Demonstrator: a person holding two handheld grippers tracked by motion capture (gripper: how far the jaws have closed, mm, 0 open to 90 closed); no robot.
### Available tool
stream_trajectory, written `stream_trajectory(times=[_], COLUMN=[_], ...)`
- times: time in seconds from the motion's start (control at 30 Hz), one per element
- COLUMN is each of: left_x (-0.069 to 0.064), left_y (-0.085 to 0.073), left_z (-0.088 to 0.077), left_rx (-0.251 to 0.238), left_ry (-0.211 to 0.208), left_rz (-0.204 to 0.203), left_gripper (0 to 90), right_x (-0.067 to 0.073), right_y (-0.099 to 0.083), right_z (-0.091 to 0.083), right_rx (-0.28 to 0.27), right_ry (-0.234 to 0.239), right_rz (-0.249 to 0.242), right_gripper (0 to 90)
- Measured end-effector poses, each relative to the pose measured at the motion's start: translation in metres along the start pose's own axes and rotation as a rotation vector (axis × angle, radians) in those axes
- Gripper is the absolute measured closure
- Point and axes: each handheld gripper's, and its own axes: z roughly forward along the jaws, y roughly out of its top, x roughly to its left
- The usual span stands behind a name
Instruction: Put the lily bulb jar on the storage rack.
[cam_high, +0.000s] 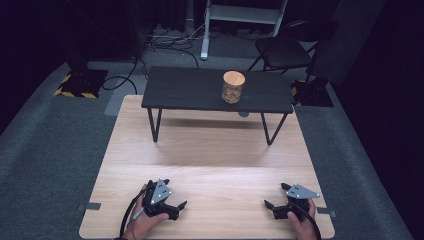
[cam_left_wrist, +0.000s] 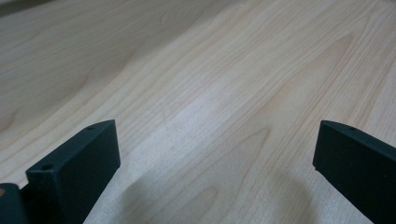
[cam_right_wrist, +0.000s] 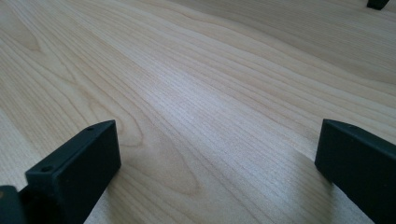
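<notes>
Wooden table (cam_high: 210, 165), both grippers wide open

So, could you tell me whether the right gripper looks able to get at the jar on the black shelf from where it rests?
Probably yes. The right gripper sits open at the near edge of the wooden table, and bare wood lies between it and the jar, which stands alone on the raised black shelf, a long reach forward.

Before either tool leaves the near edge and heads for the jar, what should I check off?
1. Left tool open, nothing between its jaws: ok.
2. Right tool open, nothing held: ok.
3. Jar upright on the black shelf: ok.
4. Wooden lid seated on the jar: ok.
5. Wooden table bare between tools and shelf: ok.
6. What the jar holds: cannot tell.
</notes>
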Motion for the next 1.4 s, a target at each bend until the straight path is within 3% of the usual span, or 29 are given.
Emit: stream_trajectory(times=[0.07,0.2,0.37,1.4], left_x=[-0.0038,-0.0015,0.0036,0.0043], left_y=[0.0021,0.0016,0.0000,0.0000], left_z=[0.0017,0.0030,0.0049,0.0051], left_rx=[0.015,0.018,0.017,0.016], left_ry=[0.016,-0.009,-0.027,-0.030], left_rz=[0.008,0.024,-0.010,-0.010], left_gripper=[1.2,0.7,0.4,0.4], right_x=[0.0000,0.0000,0.0000,-0.0002], right_y=[0.0000,0.0000,-0.0001,-0.0001], right_z=[0.0000,0.0000,0.0000,0.0000], right_rx=[0.000,0.000,0.000,0.000], right_ry=[0.000,0.000,0.000,0.002], right_rz=[0.000,0.000,0.000,-0.002], right_gripper=[0.0,0.0,0.0,0.0])
